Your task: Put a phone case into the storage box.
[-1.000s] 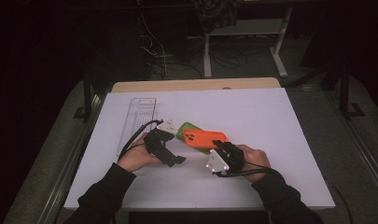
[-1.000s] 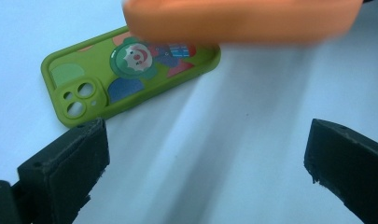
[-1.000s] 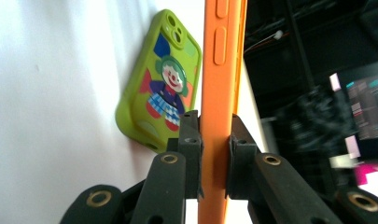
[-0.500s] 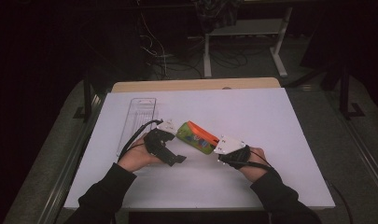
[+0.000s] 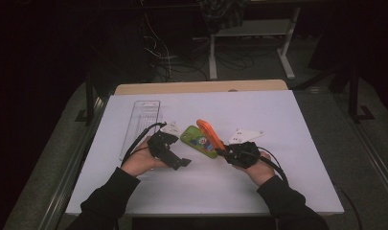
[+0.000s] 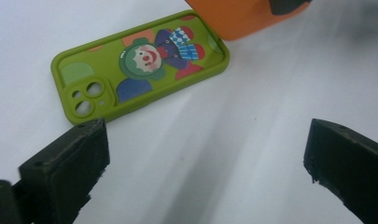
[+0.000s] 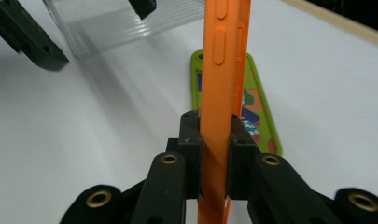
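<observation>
The right gripper's [image 7: 213, 154] fingers pinched the orange phone case [image 7: 224, 70] on edge, now lifted off the green clown case [image 6: 140, 65], which a second before it had covered on the tabletop [image 5: 287, 191]. The left gripper [image 6: 203, 154], fingers spread, waited just beside the uncovered green case.

At the bottom centre of the frame the right gripper [image 7: 214, 140] clamps an orange phone case [image 7: 221, 70] edge-on between its black jaws; the case rises upright to the top edge. Behind it, a green phone case [image 7: 263, 116] lies flat on the white tabletop [image 7: 98, 121]. A clear plastic tray [image 7: 112, 23] sits at upper left, with the left gripper [image 7: 30, 35] beside it.
</observation>
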`<state>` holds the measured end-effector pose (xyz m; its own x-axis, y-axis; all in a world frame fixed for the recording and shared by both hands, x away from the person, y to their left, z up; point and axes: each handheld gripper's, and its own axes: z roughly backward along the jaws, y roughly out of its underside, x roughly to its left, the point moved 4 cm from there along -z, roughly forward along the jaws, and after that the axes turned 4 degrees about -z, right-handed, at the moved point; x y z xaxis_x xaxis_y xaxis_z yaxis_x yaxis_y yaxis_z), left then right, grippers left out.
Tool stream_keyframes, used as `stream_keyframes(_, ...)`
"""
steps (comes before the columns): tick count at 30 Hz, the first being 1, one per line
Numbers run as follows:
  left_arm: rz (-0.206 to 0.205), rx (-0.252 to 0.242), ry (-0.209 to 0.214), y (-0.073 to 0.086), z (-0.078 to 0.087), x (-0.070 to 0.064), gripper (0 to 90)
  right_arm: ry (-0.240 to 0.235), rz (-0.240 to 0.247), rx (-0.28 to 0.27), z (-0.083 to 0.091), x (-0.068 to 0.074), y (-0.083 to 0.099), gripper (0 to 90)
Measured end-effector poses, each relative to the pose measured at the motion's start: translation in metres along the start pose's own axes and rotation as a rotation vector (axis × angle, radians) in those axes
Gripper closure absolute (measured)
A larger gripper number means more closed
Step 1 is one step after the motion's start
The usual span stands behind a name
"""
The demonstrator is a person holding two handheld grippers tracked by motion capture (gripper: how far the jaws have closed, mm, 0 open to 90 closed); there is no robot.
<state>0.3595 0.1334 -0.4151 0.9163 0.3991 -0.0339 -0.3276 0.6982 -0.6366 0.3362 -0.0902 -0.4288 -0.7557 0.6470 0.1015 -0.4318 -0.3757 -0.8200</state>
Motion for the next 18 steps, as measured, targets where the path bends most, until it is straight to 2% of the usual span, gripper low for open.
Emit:
stream_keyframes(2, -0.003, -0.005, -0.005, 0.000, 0.000, 0.002, 0.0, -0.024, -0.056, 0.001, 0.000, -0.002, 0.000, 78.4)
stream_keyframes(3, -0.010, 0.000, -0.013, 0.000, 0.001, 0.003, 0.0, -0.038, -0.098, 0.002, -0.001, -0.003, 0.000, 78.5)
stream_keyframes(4, -0.001, -0.002, -0.015, 0.000, 0.001, 0.003, 0.0, -0.055, -0.140, 0.001, 0.000, -0.004, 0.000, 78.5)
stream_keyframes(5, 0.021, -0.031, -0.023, -0.001, 0.000, 0.002, 0.0, -0.068, -0.160, -0.007, -0.001, -0.006, 0.001, 78.5)
stream_keyframes(6, -0.003, -0.017, -0.032, -0.001, 0.002, 0.004, 0.0, -0.076, -0.178, -0.016, -0.001, -0.006, 0.001, 78.5)
stream_keyframes(7, 0.015, -0.039, -0.032, -0.002, 0.002, 0.004, 0.0, -0.080, -0.196, -0.013, -0.001, -0.006, 0.001, 78.5)
stream_keyframes(9, 0.045, -0.082, -0.035, -0.005, 0.004, 0.005, 0.0, -0.076, -0.192, -0.011, -0.001, -0.006, 0.001, 78.5)
stream_keyframes(11, 0.053, -0.106, -0.025, -0.008, 0.007, 0.007, 0.0, -0.071, -0.180, -0.013, -0.002, -0.006, 0.001, 78.5)
stream_keyframes(13, 0.095, -0.145, -0.019, -0.012, 0.008, 0.007, 0.0, -0.065, -0.169, -0.010, -0.002, -0.004, 0.001, 78.4)
stream_keyframes(18, 0.115, -0.196, -0.011, -0.023, 0.011, 0.008, 0.0, -0.070, -0.157, -0.015, -0.002, -0.001, 0.000, 78.5)
